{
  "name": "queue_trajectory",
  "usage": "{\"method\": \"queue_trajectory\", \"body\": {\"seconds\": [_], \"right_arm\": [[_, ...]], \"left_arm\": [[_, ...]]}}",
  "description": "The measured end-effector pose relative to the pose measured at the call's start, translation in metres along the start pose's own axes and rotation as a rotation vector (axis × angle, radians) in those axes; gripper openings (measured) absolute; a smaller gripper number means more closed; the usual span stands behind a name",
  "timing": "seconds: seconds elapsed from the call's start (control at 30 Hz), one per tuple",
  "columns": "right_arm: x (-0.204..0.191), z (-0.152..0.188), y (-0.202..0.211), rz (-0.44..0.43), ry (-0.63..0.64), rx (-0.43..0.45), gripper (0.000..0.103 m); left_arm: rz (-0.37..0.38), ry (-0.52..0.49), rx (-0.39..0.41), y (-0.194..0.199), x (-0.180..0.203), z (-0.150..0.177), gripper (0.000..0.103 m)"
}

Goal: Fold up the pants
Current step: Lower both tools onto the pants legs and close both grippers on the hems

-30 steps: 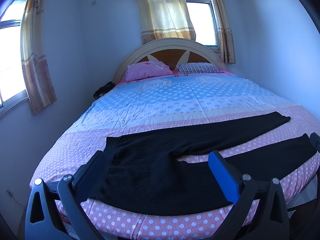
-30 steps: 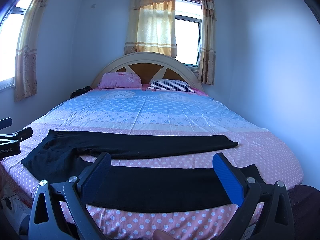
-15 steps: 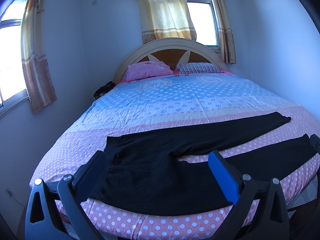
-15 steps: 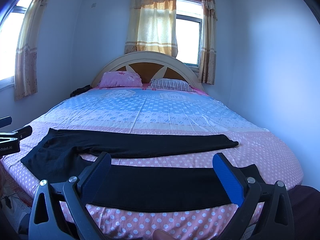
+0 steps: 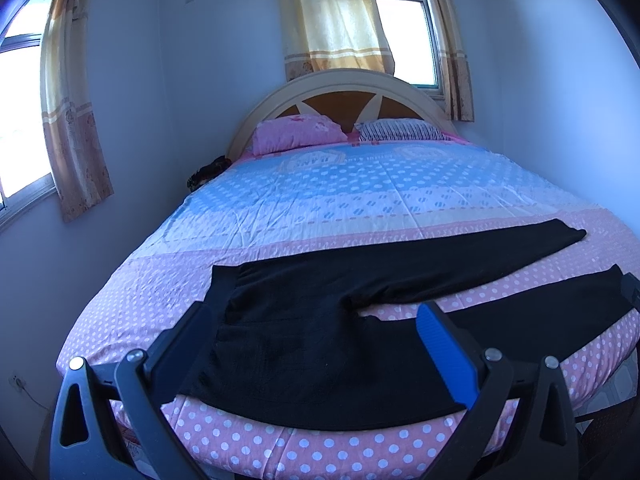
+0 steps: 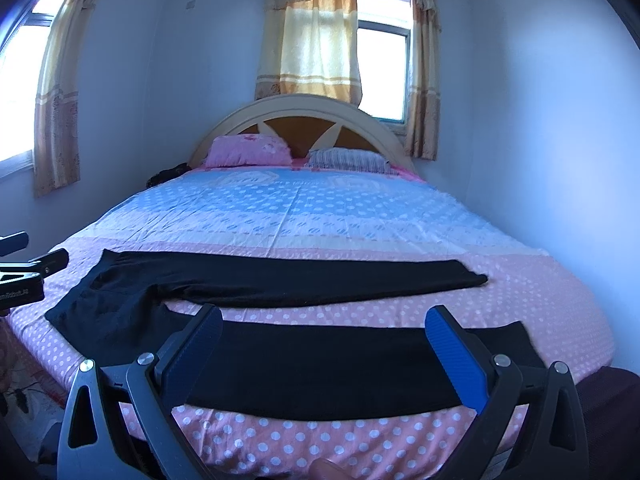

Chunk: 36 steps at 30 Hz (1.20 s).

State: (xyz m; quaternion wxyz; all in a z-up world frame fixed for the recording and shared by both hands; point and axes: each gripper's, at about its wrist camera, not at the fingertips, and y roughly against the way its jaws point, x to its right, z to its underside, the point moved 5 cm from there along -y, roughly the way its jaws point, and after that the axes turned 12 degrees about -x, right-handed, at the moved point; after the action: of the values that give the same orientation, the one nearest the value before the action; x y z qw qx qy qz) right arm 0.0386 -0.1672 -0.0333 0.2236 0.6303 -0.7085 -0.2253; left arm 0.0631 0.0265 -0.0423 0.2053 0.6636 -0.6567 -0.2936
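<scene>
Little has moved since the earlier frames: both views shift only slightly and the pants lie as before.

Left wrist view: left gripper [image 5: 316, 322] held w/ fingers spread wide, nothing between them, above the near bed edge. Black pants [image 5: 320, 344] lie flat on the polka-dot bedspread [image 5: 280, 448], waistband at left, two legs running to the right and splayed apart; far leg ends near the bed's right side. Right gripper's tip [image 5: 632, 292] shows at the right frame edge, by the near leg's cuff. Pink pillow [image 5: 298, 134] & striped pillow [image 5: 400, 130] sit at the headboard [image 5: 340, 80].

Right wrist view: right gripper [image 6: 324, 322] likewise released, fingers apart, empty, over the near leg. Pants [image 6: 320, 364] span the bed's foot; left gripper's body [image 6: 24, 276] visible at the left edge near the waistband.
</scene>
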Motion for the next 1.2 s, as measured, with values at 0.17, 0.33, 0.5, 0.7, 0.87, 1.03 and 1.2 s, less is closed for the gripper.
{"method": "queue_trajectory", "body": {"seconds": [0.17, 0.33, 0.5, 0.7, 0.87, 1.03, 1.2], "right_arm": [[-0.004, 0.0, -0.027, -0.049, 0.064, -0.018, 0.102], [-0.01, -0.016, -0.078, -0.086, 0.125, -0.086, 0.102], [-0.023, -0.047, -0.131, -0.09, 0.214, -0.132, 0.102], [-0.033, -0.08, -0.192, -0.128, 0.258, -0.196, 0.099], [-0.048, -0.097, -0.246, -0.163, 0.304, -0.274, 0.081], [-0.062, -0.106, -0.286, -0.183, 0.341, -0.319, 0.079], [-0.073, -0.111, -0.314, -0.2, 0.372, -0.341, 0.079]], "left_arm": [[-0.006, 0.024, -0.032, -0.031, -0.018, -0.004, 0.103], [-0.053, 0.062, -0.066, -0.074, -0.055, -0.019, 0.103], [-0.075, 0.077, -0.098, -0.118, -0.096, -0.031, 0.103], [-0.15, 0.021, -0.141, -0.171, -0.138, -0.042, 0.103], [-0.114, 0.007, -0.185, -0.211, -0.157, -0.053, 0.103], [-0.006, 0.017, -0.252, -0.253, -0.163, -0.061, 0.092], [0.053, 0.024, -0.338, -0.292, -0.168, -0.061, 0.077]]}}
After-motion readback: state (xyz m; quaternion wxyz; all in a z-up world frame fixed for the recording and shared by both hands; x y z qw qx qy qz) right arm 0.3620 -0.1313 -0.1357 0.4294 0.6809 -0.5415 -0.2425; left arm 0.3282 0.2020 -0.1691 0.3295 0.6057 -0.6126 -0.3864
